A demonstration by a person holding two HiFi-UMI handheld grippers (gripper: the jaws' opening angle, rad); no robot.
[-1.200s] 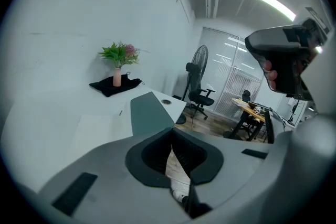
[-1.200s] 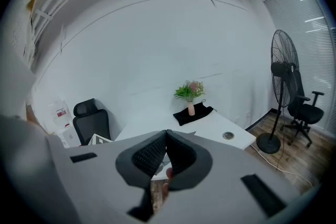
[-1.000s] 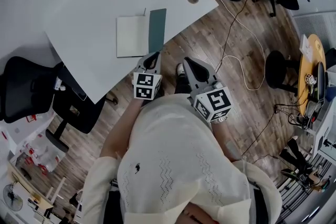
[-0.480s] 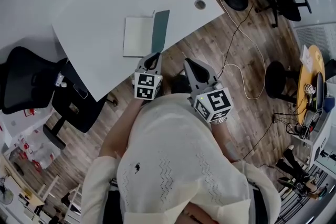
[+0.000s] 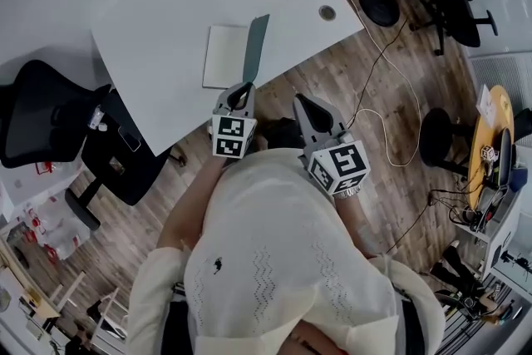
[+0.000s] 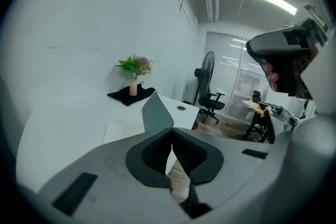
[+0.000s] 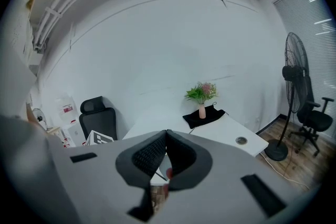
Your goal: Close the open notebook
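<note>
White desk (image 5: pixel 150 29) is seen from above, and the open notebook (image 5: pixel 226 56) is laid near its front edge (one grey cover stands raised). The left gripper (image 5: pixel 241 89) and right gripper (image 5: pixel 301 100) are held close by, jaws pressed together on nothing.

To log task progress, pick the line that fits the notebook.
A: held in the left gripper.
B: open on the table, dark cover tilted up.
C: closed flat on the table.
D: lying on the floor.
B: the notebook lies on the white table with a pale page showing and its dark cover tilted up.
</note>
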